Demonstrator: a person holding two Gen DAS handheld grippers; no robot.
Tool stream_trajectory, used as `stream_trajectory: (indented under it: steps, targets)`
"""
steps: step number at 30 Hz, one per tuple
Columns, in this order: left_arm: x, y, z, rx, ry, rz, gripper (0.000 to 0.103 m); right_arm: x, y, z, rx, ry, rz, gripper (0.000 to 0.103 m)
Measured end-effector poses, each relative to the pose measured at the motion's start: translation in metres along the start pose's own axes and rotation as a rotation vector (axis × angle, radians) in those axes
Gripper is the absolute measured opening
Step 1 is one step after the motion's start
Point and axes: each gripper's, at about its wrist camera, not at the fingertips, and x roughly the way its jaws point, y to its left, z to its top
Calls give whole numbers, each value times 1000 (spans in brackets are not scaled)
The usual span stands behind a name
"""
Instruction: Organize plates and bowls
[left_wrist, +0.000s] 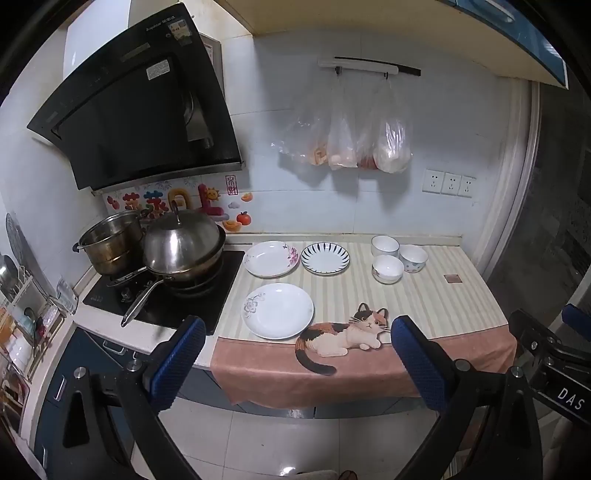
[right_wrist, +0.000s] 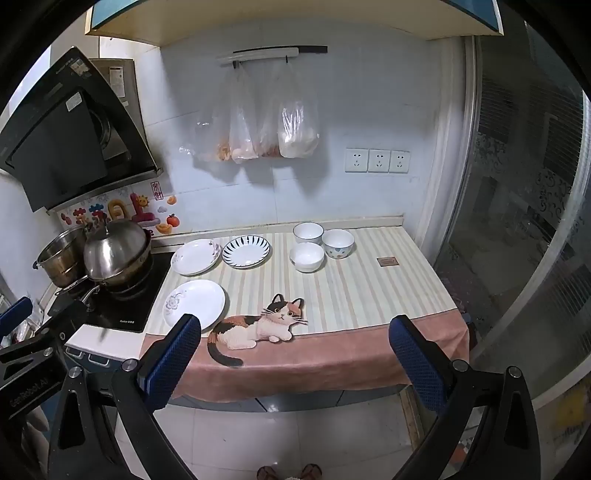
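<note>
By the stove, three plates lie apart on the cat cloth; three bowls cluster further right. Both the left gripper and right gripper hang back, fingers wide, empty. Glazed rims may slip; dragging could rumple the cloth.

On the black body of my right gripper, seen from my left wrist camera, white letters read "DAS". On my left gripper, seen from my right wrist camera, pale lettering reads roughly "GenRobot.AI". The range hood carries a brand line along its top edge and white stickers, all too small to read. Colourful Chinese-character stickers and a small red seal sticker sit on the wall below it. The hob has tiny unreadable print on its front.
</note>
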Motion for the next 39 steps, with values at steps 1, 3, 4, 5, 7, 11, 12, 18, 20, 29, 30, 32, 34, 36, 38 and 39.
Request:
stream_trajectory:
  steps: [1,3,4,5,7,11,12,18,20,29,30,32,34,36,38,39]
  targets:
    - [0,0,0,1,1,0,103,0,0,0,3,-2,2,103]
    - [0,0,0,1,4,1,103,-1,-1,0,3,-3,2,103]
    - [0,0,0,2,2,1,103,-1,-1,0,1,-2,2,103]
    - [0,0,0,3,2,1,103,-1,-1,0,1,-1,3,103]
    - [-1,1,1,3,1,2,103,-1,-1,1,0,-2,2,103]
    - [0,0,0,4,1,3,103,-1,-3,0,5,-7,0,103]
    - [0,1,0,3,0,3,103,-1,-3,0,4,-6,0,103]
    - [0,0,0,6,0,5,103,0,-3,4,3,-7,-3,103]
    - [0,0,0,7,1,5,103,0,-8,4,4,-7,-4,103]
    - [-3,-1,1,9,-1,7,103,2,-9,3,7,-6,-2,103]
    - [-3,-1,1,9,-2,8,103,2,-10,3,8,-5,-1,103]
    - [-4,-1,1,8,-2,6,103,2,-11,2,9,-4,0,103]
    - [-3,-1,1,8,-3,7,103,1,-12,2,8,-3,0,103]
    - [-4,-1,1,8,-3,7,103,1,-11,1,7,-4,-2,103]
    - [-4,-1,1,9,-4,7,103,1,-12,2,8,-5,-2,103]
    - [-4,-3,4,10,-6,7,103,1,-12,2,8,-6,-3,103]
